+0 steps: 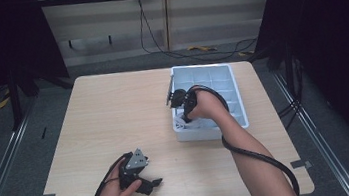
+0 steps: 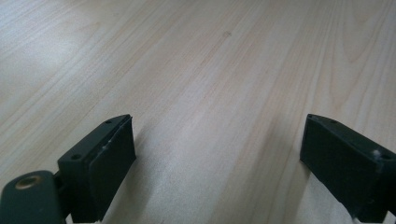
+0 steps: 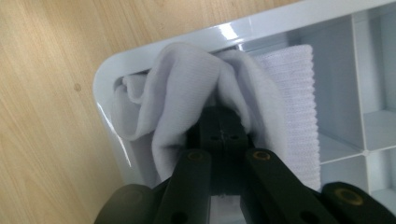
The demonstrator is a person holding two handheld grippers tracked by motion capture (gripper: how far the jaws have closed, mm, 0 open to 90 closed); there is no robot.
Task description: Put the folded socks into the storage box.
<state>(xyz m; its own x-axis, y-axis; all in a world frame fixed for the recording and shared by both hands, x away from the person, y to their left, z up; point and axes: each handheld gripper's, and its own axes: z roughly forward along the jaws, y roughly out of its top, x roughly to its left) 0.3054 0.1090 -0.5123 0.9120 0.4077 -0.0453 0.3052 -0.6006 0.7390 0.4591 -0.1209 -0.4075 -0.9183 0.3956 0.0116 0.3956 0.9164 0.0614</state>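
A white knitted cloth, perhaps a sock (image 3: 187, 88), bunches up in the near-left corner compartment of a pale divided tray (image 3: 105, 79). My right gripper (image 3: 224, 123) is shut on the cloth, its jaws pressed together with the fabric folded around them. From above, the right gripper (image 1: 182, 111) dips into the tray's (image 1: 233, 78) near-left corner. My left gripper (image 1: 154, 183) rests low near the table's front edge. In its own view the left gripper (image 2: 217, 158) stands open above bare wood, nothing between the jaws.
The tray has several compartments; those at the back look vacant. The wooden table (image 1: 114, 115) spreads wide to the left of the tray. A cable (image 1: 260, 158) trails along the right forearm. Dark frames stand beyond the table's sides.
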